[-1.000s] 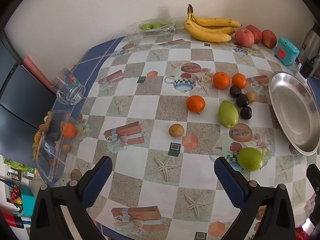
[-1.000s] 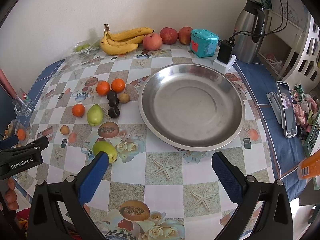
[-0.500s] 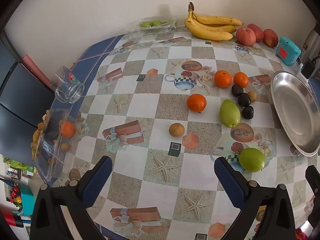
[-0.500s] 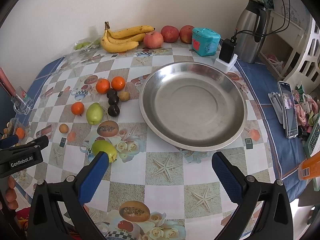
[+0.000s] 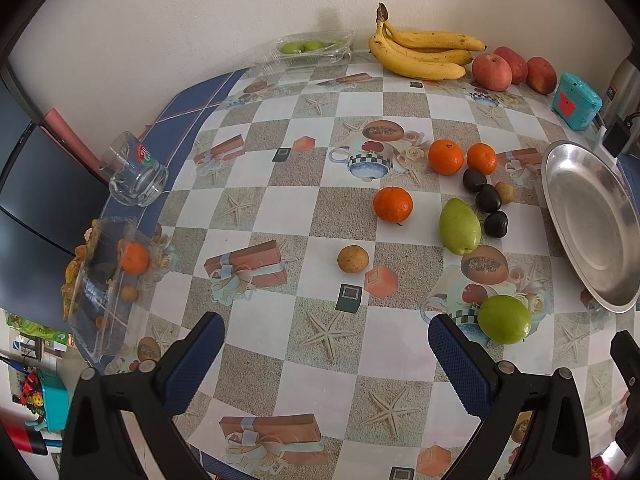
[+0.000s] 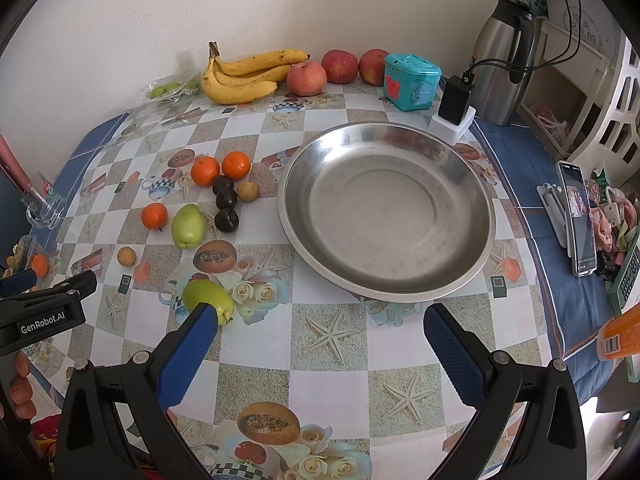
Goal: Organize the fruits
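Observation:
Loose fruit lies on the patterned tablecloth: three oranges (image 5: 393, 204), a green pear (image 5: 459, 225), a round green fruit (image 5: 504, 319), three dark plums (image 5: 488, 198) and a small brown fruit (image 5: 352, 258). Bananas (image 6: 244, 74) and red apples (image 6: 307, 78) sit along the back wall. A large steel plate (image 6: 386, 210) holds nothing. My left gripper (image 5: 326, 338) hovers open over the near table, short of the brown fruit. My right gripper (image 6: 320, 330) is open in front of the plate, its left finger beside the green fruit (image 6: 207, 300).
A glass mug (image 5: 134, 176) and a clear plastic box (image 5: 106, 280) with an orange stand at the left edge. A teal tin (image 6: 412, 82), a charger, a steel kettle (image 6: 506, 60) and a phone (image 6: 578, 216) are at the right.
Both views have shifted slightly; the fruit and plate appear a little lower in the left wrist view. Nothing on the table has moved. Both grippers remain open.

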A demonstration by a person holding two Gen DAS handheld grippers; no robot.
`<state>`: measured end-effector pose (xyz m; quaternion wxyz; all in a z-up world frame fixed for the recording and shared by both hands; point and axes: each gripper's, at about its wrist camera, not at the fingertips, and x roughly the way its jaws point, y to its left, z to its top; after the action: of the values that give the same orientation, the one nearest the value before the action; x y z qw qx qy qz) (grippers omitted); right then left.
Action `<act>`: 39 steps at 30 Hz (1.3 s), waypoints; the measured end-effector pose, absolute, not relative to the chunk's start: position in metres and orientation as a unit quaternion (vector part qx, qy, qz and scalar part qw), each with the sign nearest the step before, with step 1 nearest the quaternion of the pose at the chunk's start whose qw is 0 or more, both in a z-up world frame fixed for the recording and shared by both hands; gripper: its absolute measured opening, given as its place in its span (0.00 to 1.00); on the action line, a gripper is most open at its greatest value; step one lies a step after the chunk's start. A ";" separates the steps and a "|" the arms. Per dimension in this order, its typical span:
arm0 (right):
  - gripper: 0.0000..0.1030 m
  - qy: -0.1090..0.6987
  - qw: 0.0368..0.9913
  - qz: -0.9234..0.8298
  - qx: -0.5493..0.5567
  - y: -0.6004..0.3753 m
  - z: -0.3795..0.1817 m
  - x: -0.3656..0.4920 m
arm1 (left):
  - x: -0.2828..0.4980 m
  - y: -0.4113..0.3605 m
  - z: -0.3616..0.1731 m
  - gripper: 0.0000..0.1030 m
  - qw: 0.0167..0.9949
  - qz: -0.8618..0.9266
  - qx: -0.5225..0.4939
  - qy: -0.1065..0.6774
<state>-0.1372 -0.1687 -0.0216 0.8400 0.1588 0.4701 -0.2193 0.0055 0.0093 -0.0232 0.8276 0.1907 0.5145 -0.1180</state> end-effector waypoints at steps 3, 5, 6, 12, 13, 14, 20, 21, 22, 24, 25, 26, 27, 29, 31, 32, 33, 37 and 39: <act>1.00 0.470 0.840 -0.219 0.159 -0.169 -0.021 -0.137 | 0.005 0.009 -0.024 1.00 0.828 -0.119 0.189 0.514; 0.99 0.468 0.841 -0.219 0.158 -0.168 -0.021 -0.137 | 0.005 0.010 -0.025 1.00 0.828 -0.119 0.189 0.514; 0.99 0.469 0.841 -0.219 0.157 -0.168 -0.022 -0.137 | 0.004 0.010 -0.025 1.00 0.828 -0.120 0.189 0.514; 0.99 0.472 0.843 -0.211 0.152 -0.163 -0.022 -0.134 | 0.012 0.009 -0.024 1.00 0.824 -0.123 0.177 0.524; 1.00 0.471 0.843 -0.208 0.152 -0.163 -0.022 -0.131 | 0.016 0.010 -0.023 1.00 0.826 -0.120 0.172 0.524; 1.00 0.471 0.844 -0.205 0.152 -0.162 -0.021 -0.129 | 0.020 0.011 -0.022 1.00 0.827 -0.113 0.170 0.524; 1.00 0.474 0.851 -0.149 0.169 -0.150 -0.028 -0.103 | 0.039 0.015 -0.023 1.00 0.814 -0.105 0.161 0.548; 0.99 0.480 0.848 -0.142 0.173 -0.147 -0.031 -0.098 | 0.043 0.015 -0.025 1.00 0.811 -0.105 0.158 0.554; 0.99 0.481 0.849 -0.137 0.171 -0.144 -0.032 -0.094 | 0.046 0.013 -0.027 1.00 0.806 -0.106 0.155 0.561; 0.99 0.486 0.848 -0.133 0.166 -0.141 -0.035 -0.085 | 0.053 0.011 -0.032 1.00 0.797 -0.112 0.147 0.576; 0.99 0.490 0.846 -0.131 0.166 -0.140 -0.037 -0.081 | 0.057 0.010 -0.035 1.00 0.791 -0.118 0.140 0.584; 0.99 0.495 0.843 -0.128 0.170 -0.140 -0.041 -0.077 | 0.061 0.008 -0.039 1.00 0.787 -0.120 0.135 0.591; 1.00 0.499 0.840 -0.126 0.173 -0.140 -0.044 -0.073 | 0.064 0.007 -0.040 1.00 0.784 -0.120 0.133 0.594; 0.99 0.508 0.833 -0.124 0.182 -0.142 -0.050 -0.067 | 0.071 0.006 -0.045 1.00 0.783 -0.117 0.122 0.599; 0.99 0.518 0.825 -0.124 0.189 -0.143 -0.056 -0.062 | 0.078 0.005 -0.048 1.00 0.785 -0.120 0.108 0.598; 0.99 0.522 0.823 -0.125 0.188 -0.143 -0.059 -0.059 | 0.081 0.004 -0.048 1.00 0.786 -0.123 0.104 0.597; 0.99 0.525 0.821 -0.127 0.186 -0.143 -0.062 -0.056 | 0.084 0.002 -0.050 1.00 0.788 -0.126 0.103 0.593; 0.99 0.546 0.804 -0.136 0.193 -0.145 -0.075 -0.049 | 0.096 -0.006 -0.053 1.00 0.794 -0.129 0.101 0.586; 0.99 0.548 0.798 -0.137 0.210 -0.147 -0.080 -0.047 | 0.100 -0.011 -0.058 1.00 0.792 -0.135 0.100 0.587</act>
<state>-0.0473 -0.1472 -0.0798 0.7978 0.2098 0.5484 -0.1367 0.1000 -0.0111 -0.0576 0.7923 0.0999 0.5866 -0.1347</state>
